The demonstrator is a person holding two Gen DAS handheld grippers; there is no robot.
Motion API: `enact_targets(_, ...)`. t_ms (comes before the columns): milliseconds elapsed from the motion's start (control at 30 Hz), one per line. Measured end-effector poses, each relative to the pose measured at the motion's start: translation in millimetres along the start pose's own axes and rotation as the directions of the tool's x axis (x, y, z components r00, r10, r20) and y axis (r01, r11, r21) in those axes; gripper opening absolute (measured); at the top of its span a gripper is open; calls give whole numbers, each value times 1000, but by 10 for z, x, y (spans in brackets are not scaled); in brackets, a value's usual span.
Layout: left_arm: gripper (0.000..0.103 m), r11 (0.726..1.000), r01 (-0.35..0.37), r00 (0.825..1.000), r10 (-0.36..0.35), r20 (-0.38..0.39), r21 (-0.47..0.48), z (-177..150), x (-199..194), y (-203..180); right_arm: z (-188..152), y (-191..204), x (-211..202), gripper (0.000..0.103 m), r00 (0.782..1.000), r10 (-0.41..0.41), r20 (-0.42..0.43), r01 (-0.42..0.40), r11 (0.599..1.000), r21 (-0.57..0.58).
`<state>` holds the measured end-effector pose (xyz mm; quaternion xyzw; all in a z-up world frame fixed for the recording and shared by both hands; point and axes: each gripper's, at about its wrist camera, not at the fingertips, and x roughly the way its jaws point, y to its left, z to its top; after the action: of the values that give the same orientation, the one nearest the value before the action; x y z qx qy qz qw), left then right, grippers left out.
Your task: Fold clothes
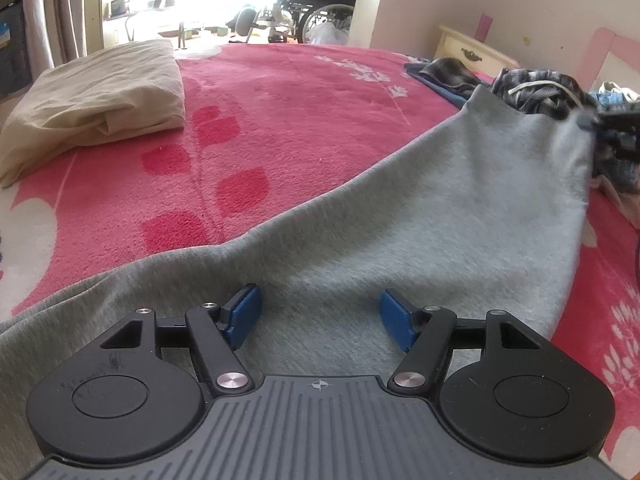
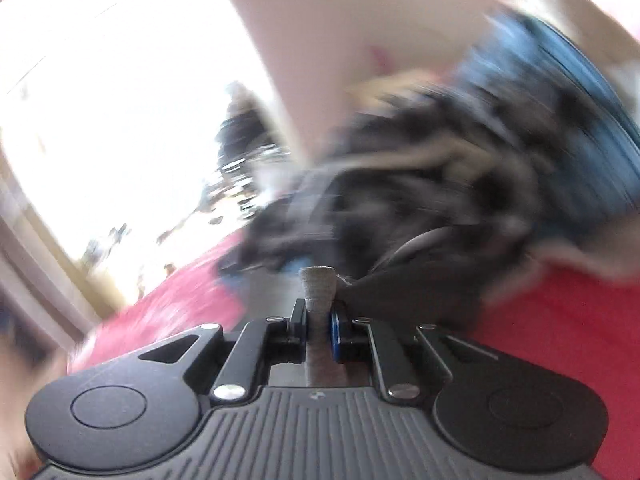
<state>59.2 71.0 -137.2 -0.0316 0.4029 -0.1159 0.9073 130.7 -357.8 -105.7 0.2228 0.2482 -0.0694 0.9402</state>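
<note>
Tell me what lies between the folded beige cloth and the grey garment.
Only bare pink blanket, with darker pink squares, lies between the beige cloth and the grey garment. The left wrist view shows it; the right view is too blurred.

A home bedroom: pink-blanketed bed [image 1: 304, 92] (clothes heaped), nightstand [image 1: 466, 46].

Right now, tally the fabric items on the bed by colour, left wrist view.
Grey: 1, the sweatshirt under the open left gripper
Beige: 1, the folded cloth
Plaid or dark: 1 pile, item count inside unclear
Pink: 1, the blanket
Total: 4
</note>
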Motion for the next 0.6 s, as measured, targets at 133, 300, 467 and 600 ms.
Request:
enact_targets(133,67,1000,-2,1000,2,0,-6,0,-1,0,-14,295,-80,13,999,-13,33,18,989,-146)
enact_targets(300,67,1000,2,1000,-2,0,-13,0,-7,13,-60,-100,-38,13,997,-71,-26,73,992,101)
enact_targets(467,67,1000,0,1000,0,-1,-13,3,-7,10,-103,-381,-240,25,992,-113,-47,120,977,174)
enact_targets(600,67,1000,-4,1000,4,0,-13,0,-6,3,-100,-489,-332,39,992,-128,16,123,976,177)
